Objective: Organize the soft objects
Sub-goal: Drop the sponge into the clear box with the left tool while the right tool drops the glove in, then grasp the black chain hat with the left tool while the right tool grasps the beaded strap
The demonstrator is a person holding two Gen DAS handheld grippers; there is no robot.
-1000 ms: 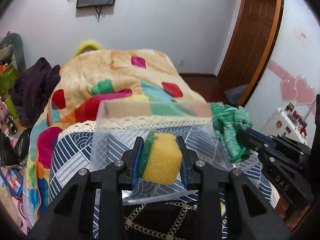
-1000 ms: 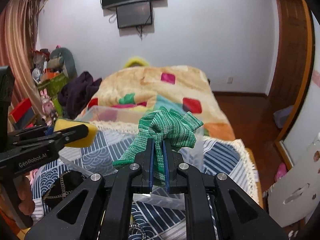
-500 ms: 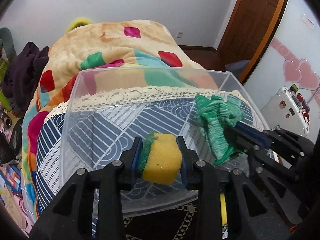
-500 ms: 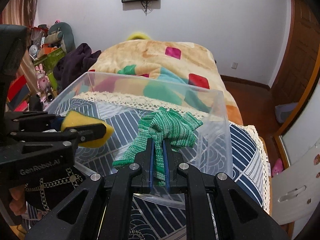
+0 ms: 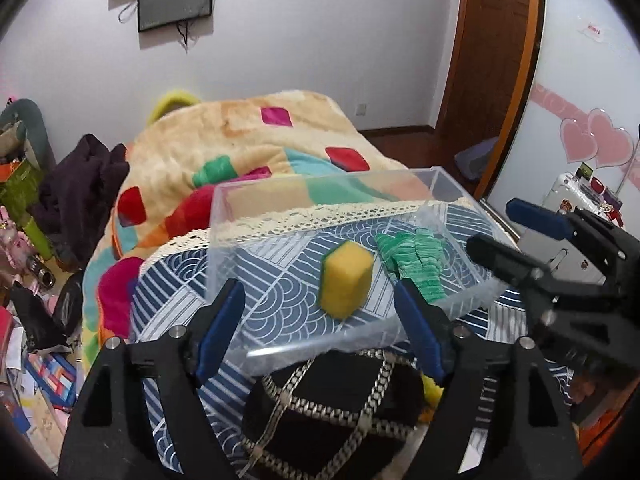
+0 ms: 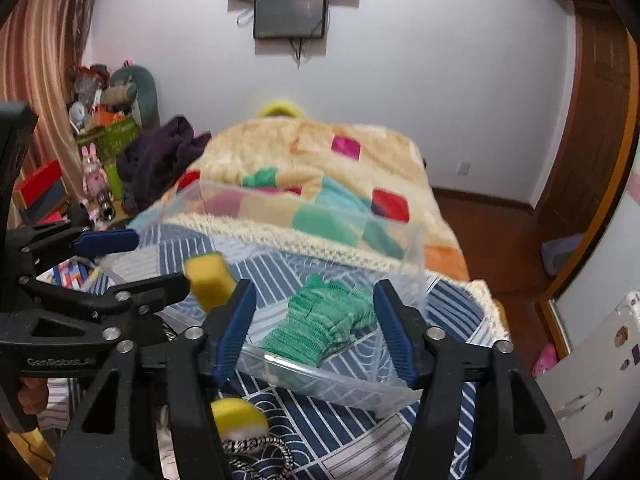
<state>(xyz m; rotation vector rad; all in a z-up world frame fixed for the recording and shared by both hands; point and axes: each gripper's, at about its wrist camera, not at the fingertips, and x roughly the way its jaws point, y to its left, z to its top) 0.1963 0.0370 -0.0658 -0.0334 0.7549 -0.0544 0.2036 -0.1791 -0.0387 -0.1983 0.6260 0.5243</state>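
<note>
Ahead of the left hand-held gripper [image 5: 320, 316], black with blue pads, a yellow sponge [image 5: 346, 278] edged green lies beside a green knitted glove [image 5: 416, 264] in a clear bin [image 5: 320, 208]. Beneath is a navy cloth [image 5: 176, 292] with white wave lines. Beyond lies a tan blanket [image 5: 240, 140] with red, pink and green patches.

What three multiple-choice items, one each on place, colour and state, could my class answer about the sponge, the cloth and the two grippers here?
1. Where is the sponge?
A. in the clear bin
B. on the blanket
C. between the left gripper's pads

2. What colour is the cloth?
A. purple
B. green
C. red

3. How do the grippers stand?
A. both shut
B. only the left open
C. both open

Answers:
1 A: the sponge shows inside the bin's walls, past the left gripper.
2 B: the knitted cloth in the bin is green.
3 C: the left gripper and the right gripper each have their blue pads spread wide with nothing between them.
</note>
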